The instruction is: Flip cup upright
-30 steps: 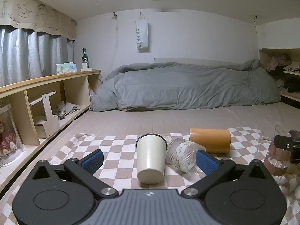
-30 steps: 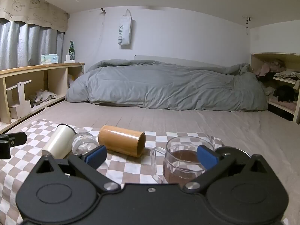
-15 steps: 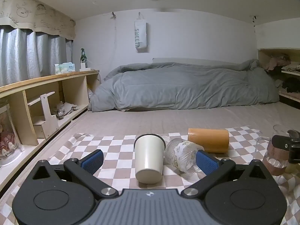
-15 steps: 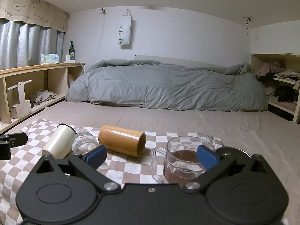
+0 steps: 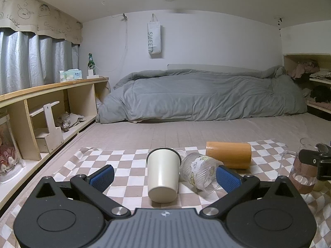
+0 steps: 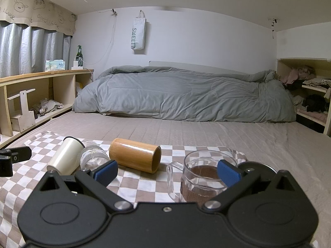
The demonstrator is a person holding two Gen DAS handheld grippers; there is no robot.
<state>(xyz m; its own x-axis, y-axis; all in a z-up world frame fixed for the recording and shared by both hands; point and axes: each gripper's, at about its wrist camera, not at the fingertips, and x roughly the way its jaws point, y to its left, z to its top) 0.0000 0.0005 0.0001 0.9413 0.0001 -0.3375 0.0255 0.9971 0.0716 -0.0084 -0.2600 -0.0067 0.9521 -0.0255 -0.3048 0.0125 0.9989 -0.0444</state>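
Right wrist only: bamboo cup (image 6: 134, 157) open mouth; left: side

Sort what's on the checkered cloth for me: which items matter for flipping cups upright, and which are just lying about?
Job items:
white cup, on its side
ribbed glass cup, on its side
bamboo cup, on its side
left hand-held gripper, open

Just there:
glass mug, already upright
checkered cloth
grey duvet

the white cup (image 5: 163, 174) lies between the spread fingers of the left claw (image 5: 164, 176), bare checkered cloth (image 5: 126, 163) on its left; the ribbed glass (image 5: 198, 173) touches its right side, the bamboo cup (image 5: 228, 154) just beyond. the glass mug (image 6: 203, 178) stands between the right claw (image 6: 167, 173) fingers.
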